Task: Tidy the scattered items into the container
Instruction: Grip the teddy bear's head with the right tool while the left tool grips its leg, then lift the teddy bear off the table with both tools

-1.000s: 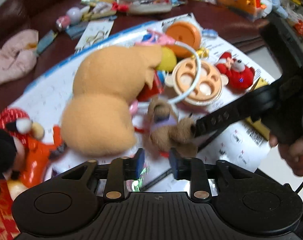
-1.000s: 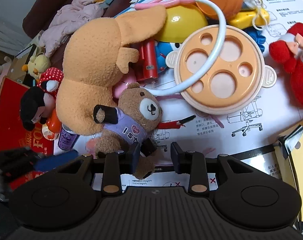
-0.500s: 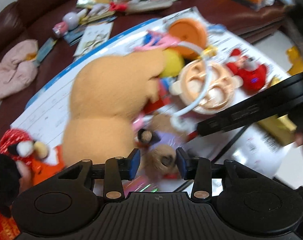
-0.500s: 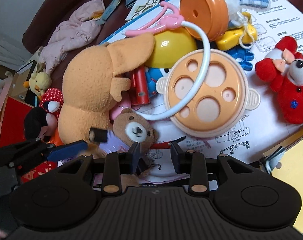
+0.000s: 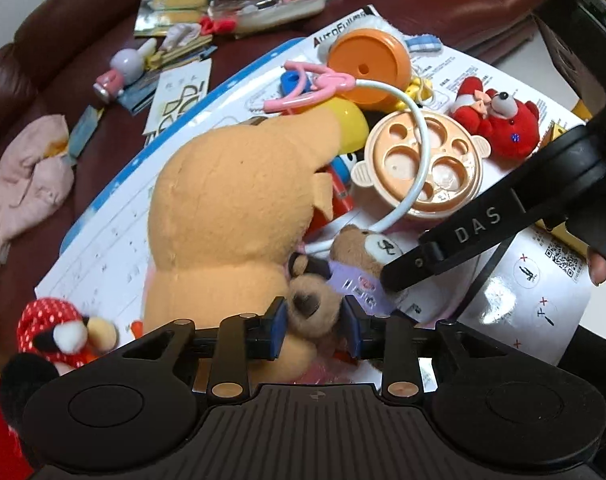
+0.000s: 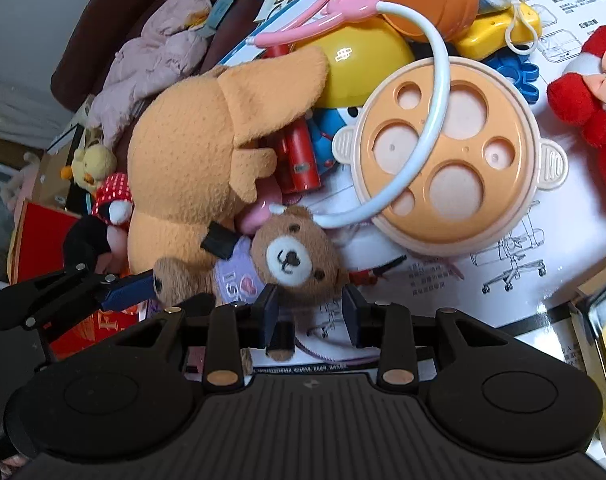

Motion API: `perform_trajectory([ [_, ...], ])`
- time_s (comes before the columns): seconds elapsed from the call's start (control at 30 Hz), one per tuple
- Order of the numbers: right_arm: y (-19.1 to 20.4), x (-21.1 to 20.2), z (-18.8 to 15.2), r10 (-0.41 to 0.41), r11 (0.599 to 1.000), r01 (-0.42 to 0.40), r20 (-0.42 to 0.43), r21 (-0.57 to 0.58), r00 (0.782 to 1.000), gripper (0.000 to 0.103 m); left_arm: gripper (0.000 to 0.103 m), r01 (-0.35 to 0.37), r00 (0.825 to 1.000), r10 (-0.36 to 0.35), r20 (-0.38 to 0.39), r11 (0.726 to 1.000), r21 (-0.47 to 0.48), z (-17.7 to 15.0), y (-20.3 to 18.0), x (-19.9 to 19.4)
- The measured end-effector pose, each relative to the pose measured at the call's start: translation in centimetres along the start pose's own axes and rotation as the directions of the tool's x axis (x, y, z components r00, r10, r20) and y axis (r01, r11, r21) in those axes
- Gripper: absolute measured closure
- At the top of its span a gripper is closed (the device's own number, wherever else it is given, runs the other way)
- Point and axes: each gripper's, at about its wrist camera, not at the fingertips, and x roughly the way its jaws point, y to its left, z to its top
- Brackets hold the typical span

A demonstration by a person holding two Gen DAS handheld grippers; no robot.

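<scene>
Left claw (image 5: 313, 330) closing around small bear (image 6: 291, 260) foot | right claw (image 6: 309, 318) clamps bear

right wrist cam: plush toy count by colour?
Tan: 1, big plush
Brown: 1, small bear
Red: 1, red plush
Yellow: 1, duck
Black with red dotted bow: 1, mouse plush
Total: 5
Pink bundle unclear, not counted.
</scene>
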Motion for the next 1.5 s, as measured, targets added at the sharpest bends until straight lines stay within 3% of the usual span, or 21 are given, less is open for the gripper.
perform_trajectory([
  [0.03, 0.0, 0.1, 0.2, 0.006, 1.0, -0.006, -0.003, 0.007, 1.0, 0.063, 0.057, -0.004, 1.0, 0.004, -0.003, 1.0, 0.008, 0.1, 0.0, 0.4],
  [0.17, 0.2, 1.0, 0.7, 0.003, 1.0, -0.003, -0.015, 0.02, 1.0, 0.061, 0.075, 0.051, 0.998, -0.051, -0.041, 0.998, -0.022, -0.1, 0.5, 1.5],
  [0.37, 0.3, 1.0, 0.8, 0.027, 0.999, -0.026, -0.021, 0.036, 0.999, 0.056, 0.084, 0.157, 0.985, -0.162, -0.054, 0.983, -0.09, -2.2, 0.2, 0.9],
  [0.47, 1.5, 0.7, 0.1, 0.055, 0.998, -0.055, -0.038, -0.008, 0.998, 0.057, 0.085, 0.204, 0.976, -0.21, -0.048, 0.972, -0.115, -3.5, -0.4, 0.2],
  [0.57, 3.2, 0.7, -0.8, 0.014, 0.996, -0.019, -0.046, -0.092, 0.999, 0.057, 0.085, 0.222, 0.972, -0.231, -0.048, 0.964, -0.146, -5.1, -1.1, -0.1],
  [0.73, 3.9, 1.3, -2.3, 0.01, 0.993, -0.02, -0.089, -0.12, 0.996, 0.057, 0.085, 0.217, 0.966, -0.241, -0.091, 0.952, -0.218, -7.6, -1.0, 0.6],
  [0.93, 2.9, 0.0, -2.9, -0.028, 0.992, 0.021, -0.057, -0.127, 0.998, 0.058, 0.085, 0.202, 0.969, -0.23, -0.092, 0.948, -0.244, -8.0, -0.6, 1.1],
  [1.03, 2.3, -0.1, -3.1, -0.048, 0.992, 0.041, -0.054, -0.117, 0.997, 0.058, 0.082, 0.203, 0.967, -0.232, -0.107, 0.952, -0.23, -8.0, -0.7, 1.5],
  [1.13, 1.9, 0.2, -3.2, -0.072, 0.99, 0.066, -0.044, -0.126, 0.996, 0.058, 0.063, 0.193, 0.967, -0.224, -0.123, 0.956, -0.223, -8.0, -0.5, 1.8],
  [1.27, 1.7, 0.6, -2.9, -0.081, 0.989, 0.075, -0.044, -0.129, 0.996, 0.058, 0.052, 0.194, 0.967, -0.226, -0.117, 0.953, -0.232, -7.7, 0.6, 1.4],
  [1.5, 1.9, 0.6, -2.4, -0.033, 0.993, 0.029, -0.04, -0.112, 0.999, 0.058, 0.044, 0.221, 0.963, -0.249, -0.104, 0.949, -0.224, -7.0, 1.1, 1.1],
])
